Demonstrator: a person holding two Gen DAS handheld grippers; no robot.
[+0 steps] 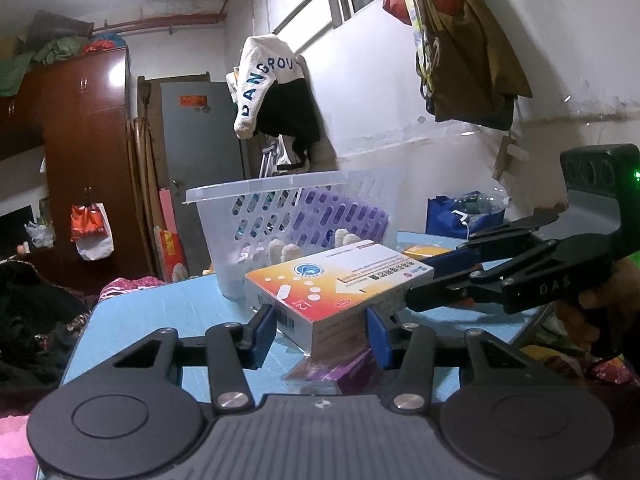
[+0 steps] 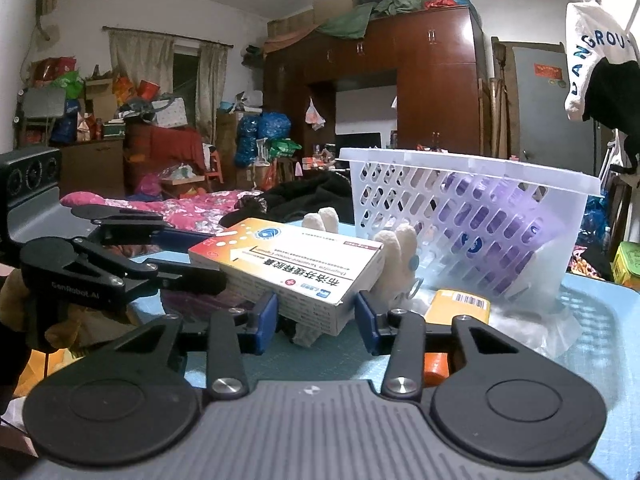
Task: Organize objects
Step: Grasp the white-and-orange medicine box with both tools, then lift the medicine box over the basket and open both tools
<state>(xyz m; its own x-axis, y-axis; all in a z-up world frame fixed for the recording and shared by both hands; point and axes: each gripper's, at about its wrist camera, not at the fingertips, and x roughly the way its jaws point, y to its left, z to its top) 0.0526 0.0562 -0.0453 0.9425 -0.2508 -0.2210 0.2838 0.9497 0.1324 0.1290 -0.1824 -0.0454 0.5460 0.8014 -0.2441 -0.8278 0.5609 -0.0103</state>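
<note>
A white and orange medicine box (image 1: 340, 284) is held a little above the blue table (image 1: 168, 308). My left gripper (image 1: 320, 330) is shut on one end of it. My right gripper (image 2: 316, 314) stands around the other end (image 2: 288, 268) with a small gap at the right pad, so its grip is unclear. It shows from the side in the left wrist view (image 1: 432, 284). A clear plastic basket (image 1: 296, 216) stands just behind, tilted, with a purple item (image 2: 504, 224) inside.
White cloth gloves (image 2: 396, 268) lie between the box and the basket (image 2: 472, 216). A yellow box (image 2: 460, 306) and an orange item (image 2: 436, 362) lie to the right of my right gripper. A purple packet (image 1: 340, 372) lies under the medicine box. A bed and a dark wardrobe stand beyond the table.
</note>
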